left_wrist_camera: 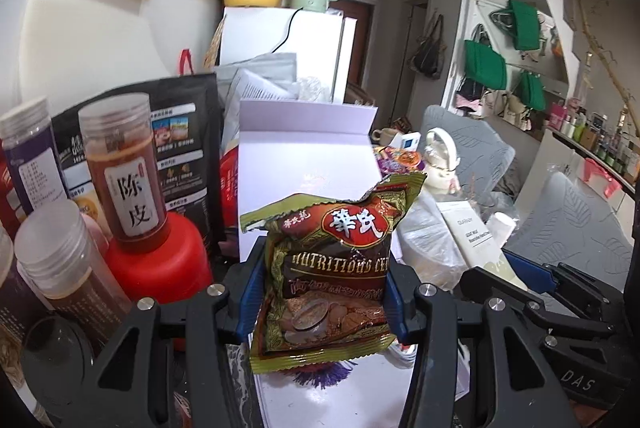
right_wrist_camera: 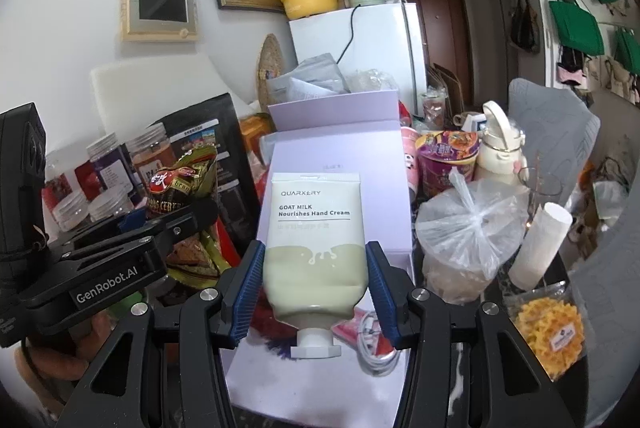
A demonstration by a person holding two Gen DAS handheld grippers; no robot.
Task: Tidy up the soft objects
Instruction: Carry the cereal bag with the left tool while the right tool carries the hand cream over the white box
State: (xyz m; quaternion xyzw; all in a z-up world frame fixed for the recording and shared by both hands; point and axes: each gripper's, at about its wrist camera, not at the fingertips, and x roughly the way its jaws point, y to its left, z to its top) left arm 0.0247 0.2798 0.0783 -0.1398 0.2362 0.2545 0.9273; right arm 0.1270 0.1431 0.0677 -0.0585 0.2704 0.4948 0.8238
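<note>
Cereal sachet [left_wrist_camera: 332, 268], green and brown, torn at its top edge, held upright between the blue pads [left_wrist_camera: 394, 298] of the left gripper [left_wrist_camera: 324, 292]; jaws pressed against both its sides. It hangs above the lilac box [left_wrist_camera: 308, 156].

Hand cream tube [right_wrist_camera: 316, 244], white over pale green, cap pointing down, sits between the pads [right_wrist_camera: 380, 292] of the right gripper [right_wrist_camera: 316, 296]; jaws closed on its lower body. It too is over the lilac box, whose lid stands open at the far end. Inside, only a purple tassel [left_wrist_camera: 324, 376] and a white cable [right_wrist_camera: 372, 352] show near the front.

Both grippers are held side by side, the left one level and reaching in from the left in the right wrist view.

Left of the box: clear screw-top jars [left_wrist_camera: 124, 168], at least four countable, one with orange-brown contents sitting on a red container [left_wrist_camera: 160, 268]; behind them one black pouch [left_wrist_camera: 180, 144]. Right of the box: one knotted plastic bag [right_wrist_camera: 472, 228], one instant noodle cup [right_wrist_camera: 446, 160], one cream bottle [right_wrist_camera: 498, 144].
</note>
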